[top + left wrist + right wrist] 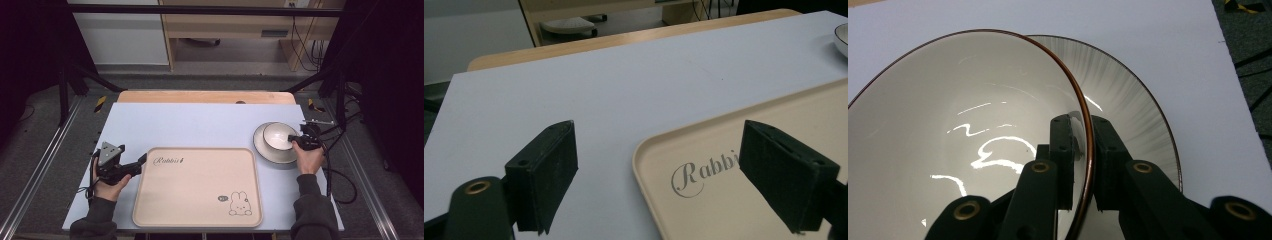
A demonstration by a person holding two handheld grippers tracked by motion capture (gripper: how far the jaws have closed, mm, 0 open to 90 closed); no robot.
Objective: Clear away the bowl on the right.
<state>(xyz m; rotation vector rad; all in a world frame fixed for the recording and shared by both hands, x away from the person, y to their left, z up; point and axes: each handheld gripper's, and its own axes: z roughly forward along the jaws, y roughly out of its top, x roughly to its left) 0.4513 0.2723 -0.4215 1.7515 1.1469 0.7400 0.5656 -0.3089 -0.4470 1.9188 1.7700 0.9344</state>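
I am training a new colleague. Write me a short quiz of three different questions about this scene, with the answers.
1. True or false: the right claw is shut on the rim of the bowl.
2. What does the bowl sit on? A) the tray B) a plate C) the bare table
3. Fill in: the left claw is ____ over the near left corner of the tray.

Key:
1. True; one pad is inside the rim, one outside.
2. B; the plate lies under it, to the right of the tray on the table.
3. open; nothing is between its pads.
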